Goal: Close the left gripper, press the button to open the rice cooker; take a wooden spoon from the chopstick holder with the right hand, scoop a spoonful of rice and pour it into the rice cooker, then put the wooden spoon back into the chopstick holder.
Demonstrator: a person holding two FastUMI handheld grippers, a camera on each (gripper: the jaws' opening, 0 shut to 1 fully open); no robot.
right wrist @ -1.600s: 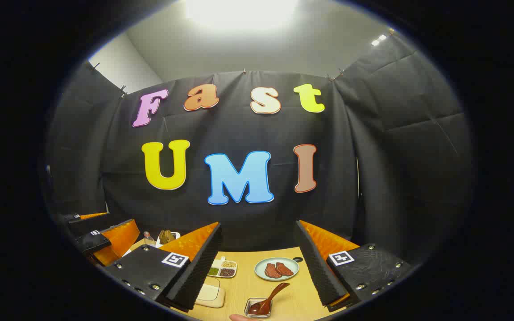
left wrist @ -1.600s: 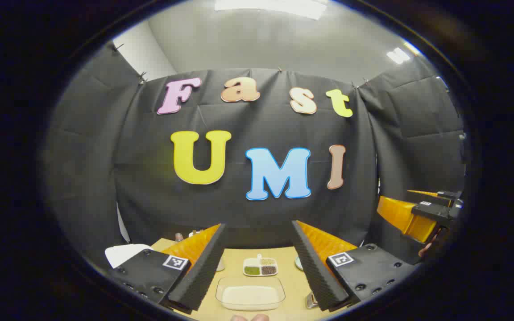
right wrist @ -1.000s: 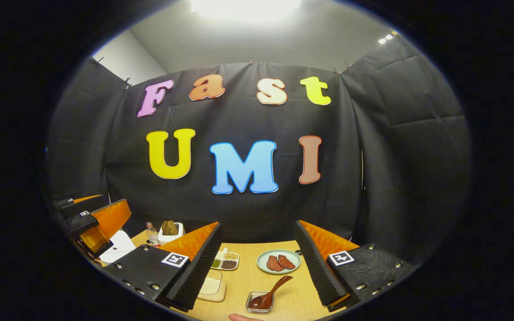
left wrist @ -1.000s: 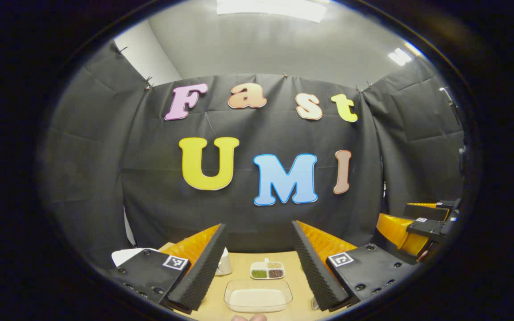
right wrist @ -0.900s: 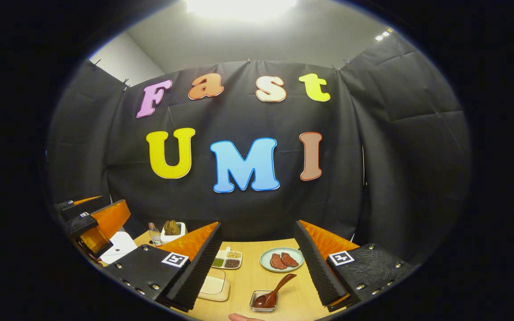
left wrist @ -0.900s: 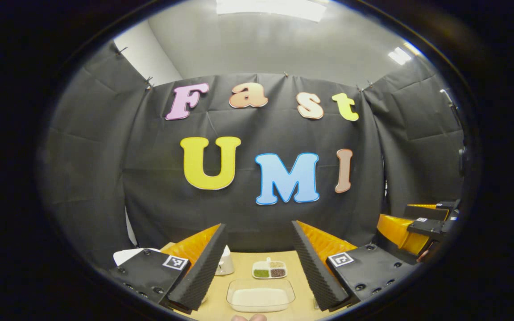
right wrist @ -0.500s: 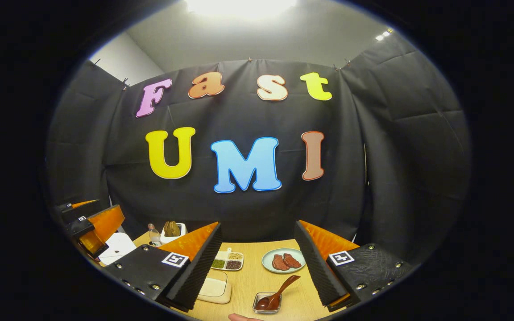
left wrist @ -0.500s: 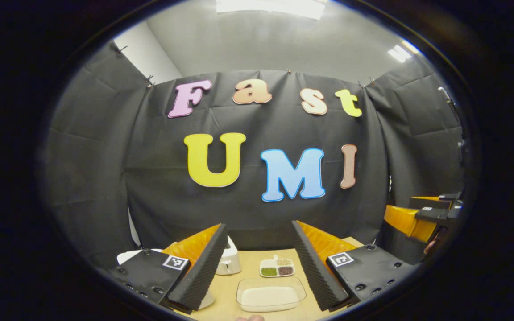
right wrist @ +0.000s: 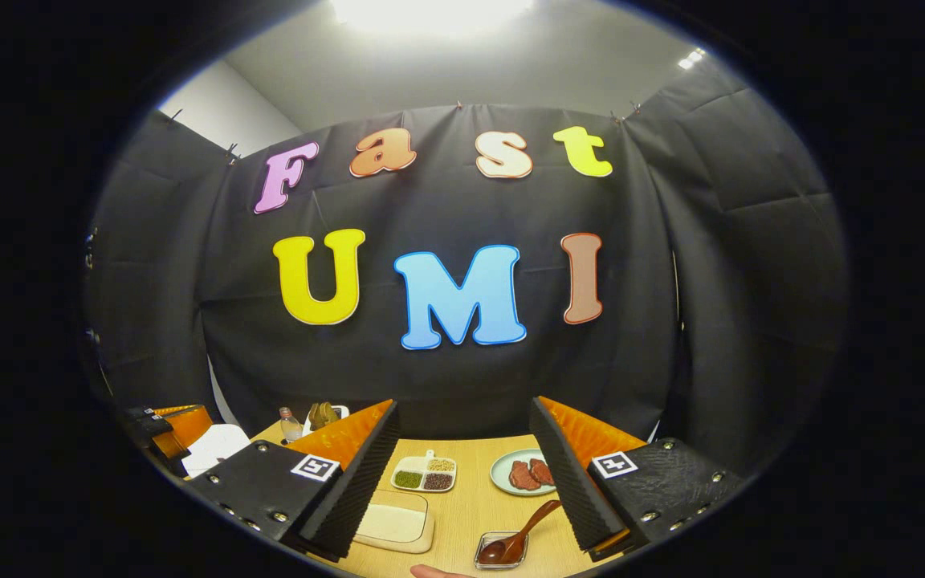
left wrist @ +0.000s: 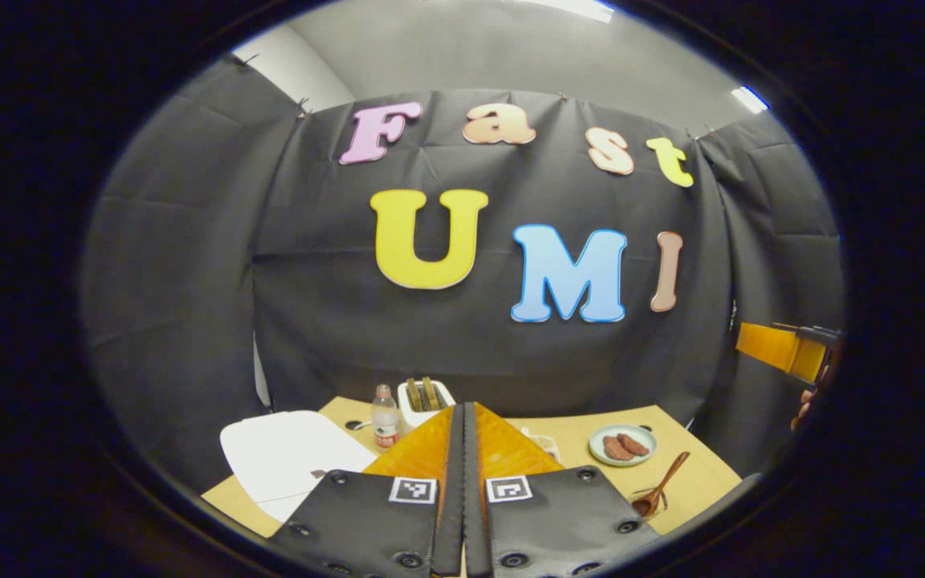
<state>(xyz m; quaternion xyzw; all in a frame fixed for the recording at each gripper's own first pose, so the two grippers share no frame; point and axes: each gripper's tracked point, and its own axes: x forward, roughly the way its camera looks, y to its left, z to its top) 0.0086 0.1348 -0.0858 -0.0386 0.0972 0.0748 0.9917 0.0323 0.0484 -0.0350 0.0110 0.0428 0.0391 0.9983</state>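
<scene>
- The left gripper (left wrist: 462,449) is sitting with its two fingers pressed flat together, nothing pinched between them.
- The rice cooker (left wrist: 290,457), white with its lid down, is lying on the table (left wrist: 703,474) just off to the left of those fingers and a bit ahead, not touching them.
- Behind the cooker, a small bottle (left wrist: 385,417) and the white holder (left wrist: 424,399) with brown handles sticking up are standing side by side near the back edge.
- Off to the right in the left gripper view, a plate (left wrist: 622,444) with dark red pieces is resting, and nearer, a brown spoon (left wrist: 659,487) is leaning in a small clear dish.
- The right gripper (right wrist: 462,466) is hanging with its fingers spread wide, holding nothing.
- Between its fingers in the right gripper view, the tray of rice (right wrist: 395,522) is lying low left, a divided dish (right wrist: 425,475) of beans behind it.
- The holder (right wrist: 324,416) is sitting far back left of the right gripper, well apart.
</scene>
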